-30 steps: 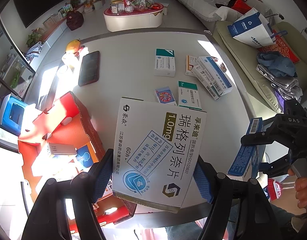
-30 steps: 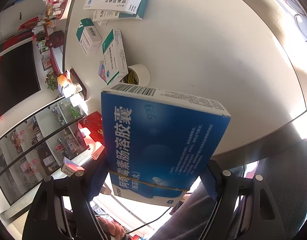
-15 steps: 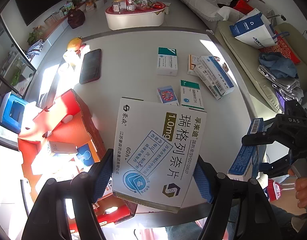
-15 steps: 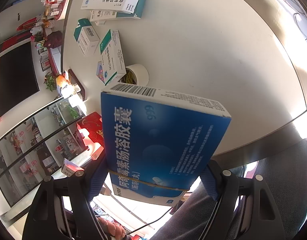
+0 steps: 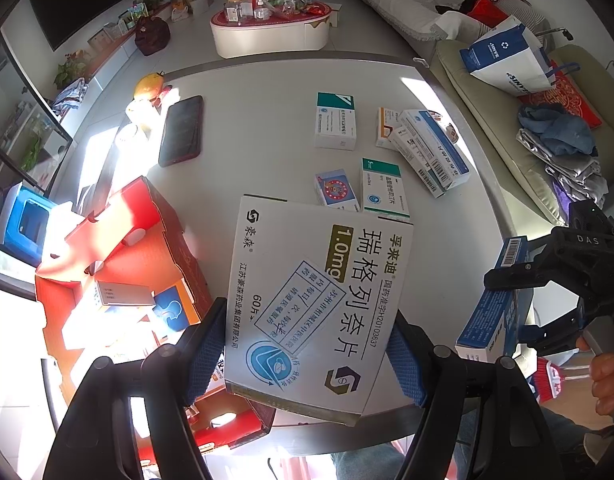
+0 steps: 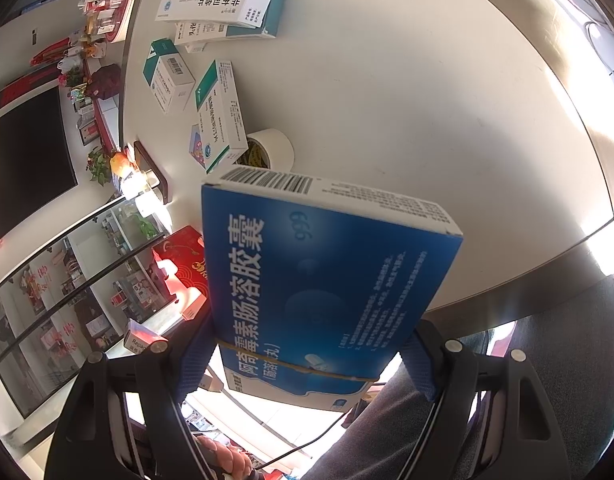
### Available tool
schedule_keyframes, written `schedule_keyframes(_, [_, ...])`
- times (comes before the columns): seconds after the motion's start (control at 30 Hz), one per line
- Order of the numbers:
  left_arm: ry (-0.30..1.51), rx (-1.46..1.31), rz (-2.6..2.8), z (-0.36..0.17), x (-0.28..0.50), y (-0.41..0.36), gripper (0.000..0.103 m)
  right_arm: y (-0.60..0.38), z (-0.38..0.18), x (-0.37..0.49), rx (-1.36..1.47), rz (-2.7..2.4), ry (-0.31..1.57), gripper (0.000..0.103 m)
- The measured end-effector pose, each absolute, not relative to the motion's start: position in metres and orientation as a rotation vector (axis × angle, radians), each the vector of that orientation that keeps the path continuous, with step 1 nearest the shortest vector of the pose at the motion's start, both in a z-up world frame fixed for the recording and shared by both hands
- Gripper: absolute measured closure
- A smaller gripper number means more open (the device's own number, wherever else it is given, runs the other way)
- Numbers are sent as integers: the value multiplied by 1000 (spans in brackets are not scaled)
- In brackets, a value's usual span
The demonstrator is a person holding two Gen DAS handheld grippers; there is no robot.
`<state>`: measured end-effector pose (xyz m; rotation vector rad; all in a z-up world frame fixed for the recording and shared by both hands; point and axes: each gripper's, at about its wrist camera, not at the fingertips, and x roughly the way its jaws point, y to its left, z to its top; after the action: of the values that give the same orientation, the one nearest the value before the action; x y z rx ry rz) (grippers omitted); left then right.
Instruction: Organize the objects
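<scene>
Nothing is changing over the last second: the left hand-held gripper (image 5: 307, 354) is still clamping the white cardboard medicine box (image 5: 307, 300) above the counter (image 5: 267, 128) beside the open red carton (image 5: 119, 264), the right hand-held gripper (image 6: 303, 360) still clamping the blue medicine box (image 6: 319, 280), so both are awaiting placement.

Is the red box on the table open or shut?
Open. The red box has its lid flap folded back, and small medicine packs are visible lying inside.

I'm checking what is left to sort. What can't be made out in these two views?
- Left wrist view: the held white box hides the table below it.
- Same view: red carton contents, washed out by glare.
- Right wrist view: the held blue box covers the carton.
</scene>
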<state>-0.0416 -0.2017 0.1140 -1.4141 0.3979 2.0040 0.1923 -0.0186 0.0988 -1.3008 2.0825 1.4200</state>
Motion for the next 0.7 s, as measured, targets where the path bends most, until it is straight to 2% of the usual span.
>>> schedule_keyframes(0.7, [396,-1416,2006,116,-42,-203,25,-19,95,193,-1295,1406,2091,23])
